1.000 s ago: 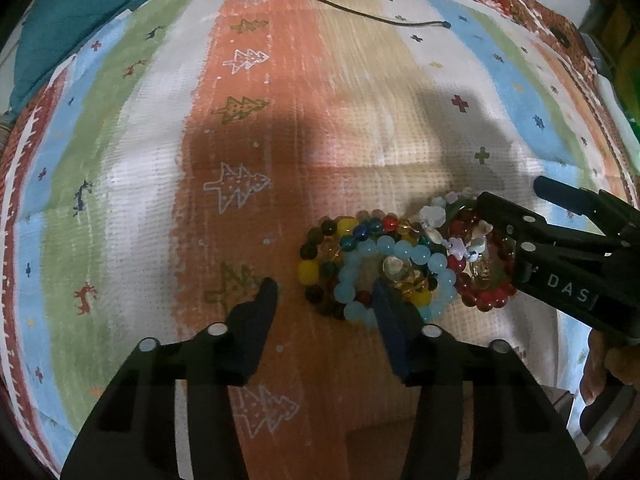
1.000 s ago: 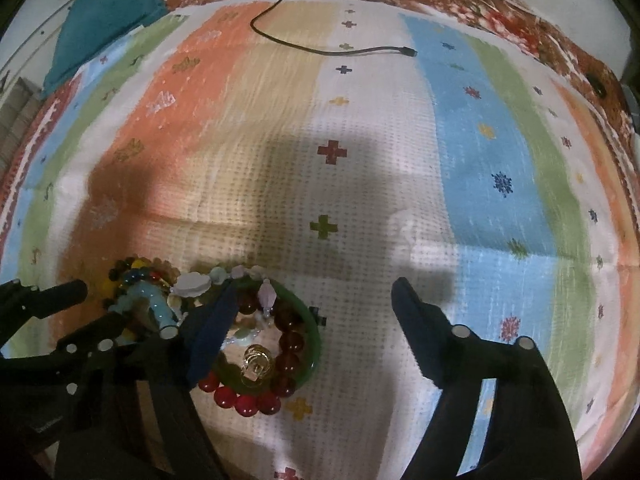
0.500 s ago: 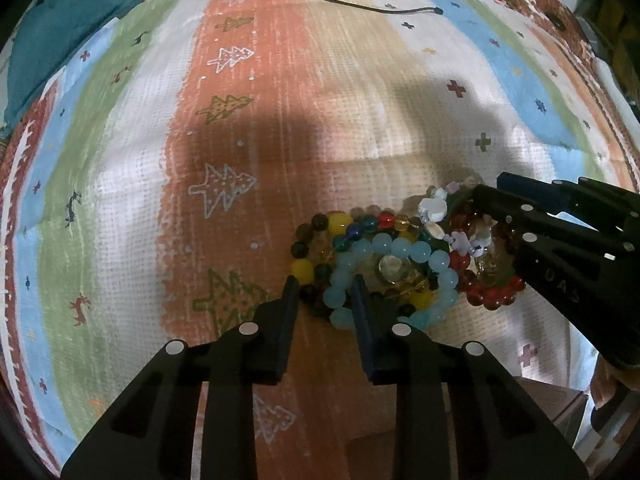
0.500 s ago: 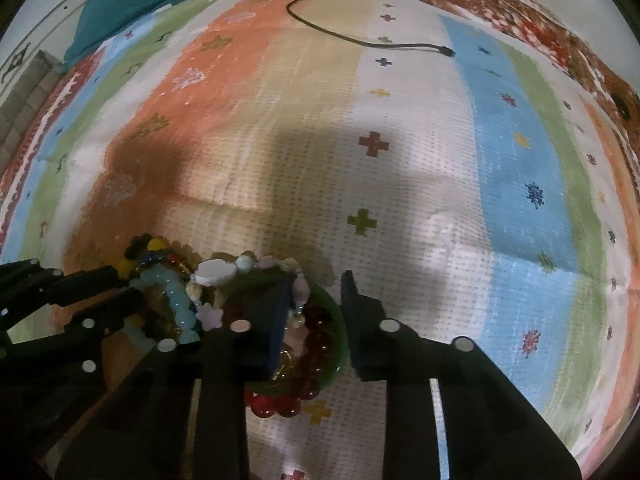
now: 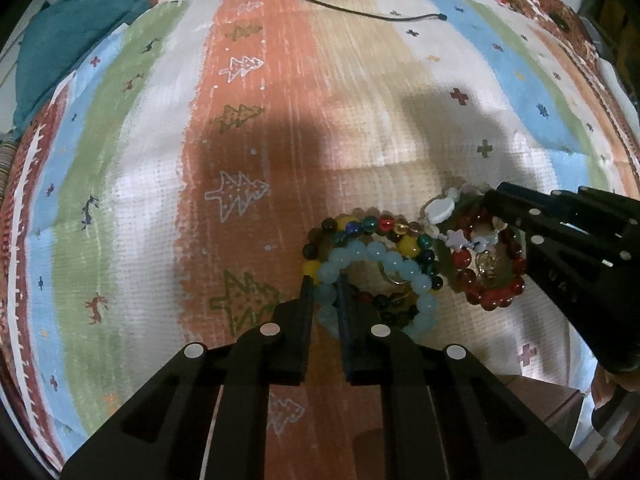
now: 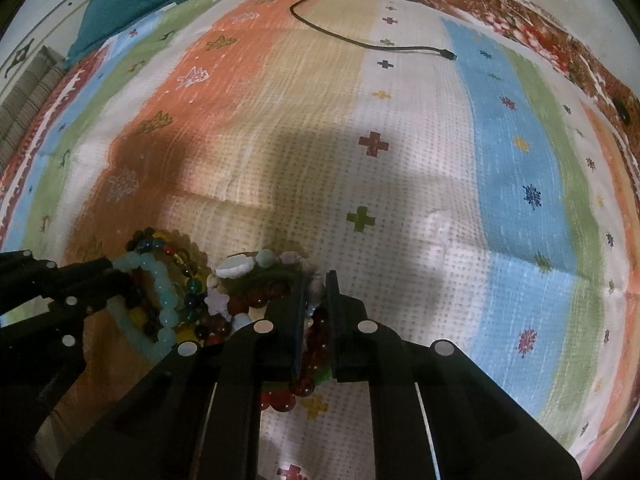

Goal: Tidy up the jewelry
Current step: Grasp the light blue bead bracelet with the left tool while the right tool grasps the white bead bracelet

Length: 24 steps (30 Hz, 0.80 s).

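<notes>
A heap of bead bracelets lies on the striped cloth. My left gripper [image 5: 324, 284] is shut on the pale blue bead bracelet [image 5: 384, 258], which overlaps a multicolour bead bracelet [image 5: 362, 222]. My right gripper [image 6: 316, 280] is shut on the white shell-and-bead bracelet [image 6: 240, 266], over the red bead bracelet [image 6: 276, 398] and a green bangle. In the left wrist view the right gripper [image 5: 496, 200] reaches in from the right over the red bead bracelet [image 5: 496, 298]. In the right wrist view the left gripper [image 6: 116, 276] is at the left by the pale blue bracelet [image 6: 162, 284].
A black cable [image 5: 360, 10] lies at the far end of the cloth [image 5: 280, 140]; it also shows in the right wrist view [image 6: 360, 42]. A teal cloth [image 5: 68, 40] is bunched at the far left corner. A floral fabric borders the far edge.
Both grippers went from wide open to shut: the left closed on the pale blue bracelet, the right on the white shell bracelet. Both moved in closer to the heap.
</notes>
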Motion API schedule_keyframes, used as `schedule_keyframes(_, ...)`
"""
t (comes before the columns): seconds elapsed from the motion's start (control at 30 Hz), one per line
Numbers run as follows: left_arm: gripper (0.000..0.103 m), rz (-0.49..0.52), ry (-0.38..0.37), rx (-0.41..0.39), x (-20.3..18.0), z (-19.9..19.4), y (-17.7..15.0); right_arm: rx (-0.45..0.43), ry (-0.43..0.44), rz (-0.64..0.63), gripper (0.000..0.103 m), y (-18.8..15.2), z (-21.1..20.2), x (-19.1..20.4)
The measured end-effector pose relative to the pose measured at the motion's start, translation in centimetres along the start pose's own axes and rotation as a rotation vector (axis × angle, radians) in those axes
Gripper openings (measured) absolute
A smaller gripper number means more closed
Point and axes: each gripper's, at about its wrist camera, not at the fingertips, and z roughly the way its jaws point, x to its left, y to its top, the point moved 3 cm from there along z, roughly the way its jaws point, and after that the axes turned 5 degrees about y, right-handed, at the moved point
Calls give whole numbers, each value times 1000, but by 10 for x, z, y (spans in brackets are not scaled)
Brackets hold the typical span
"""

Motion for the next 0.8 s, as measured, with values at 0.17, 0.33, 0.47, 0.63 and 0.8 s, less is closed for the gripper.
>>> schedule_keyframes(0.17, 11, -7, -12, -19, 3, -10, 1, -23, 2, 0, 11, 0, -11, 2)
schedule_keyframes(0.33, 11, -11, -25, -42, 4, -23, -1, -49, 1, 18, 11, -3, -27, -1)
schedule_keyframes(0.47, 11, -12, -37, -61, 3, -34, -3, -62, -5, 27, 11, -8, -37, -4)
schedule_keyframes(0.63, 11, 0, -40, -91, -1, -48, -8, -101, 6, 24, 11, -12, -55, 0)
schedule_keyframes(0.8, 11, 5, -53, -122, -2, -64, -12, -128, 16, 32, 11, -18, -68, 2)
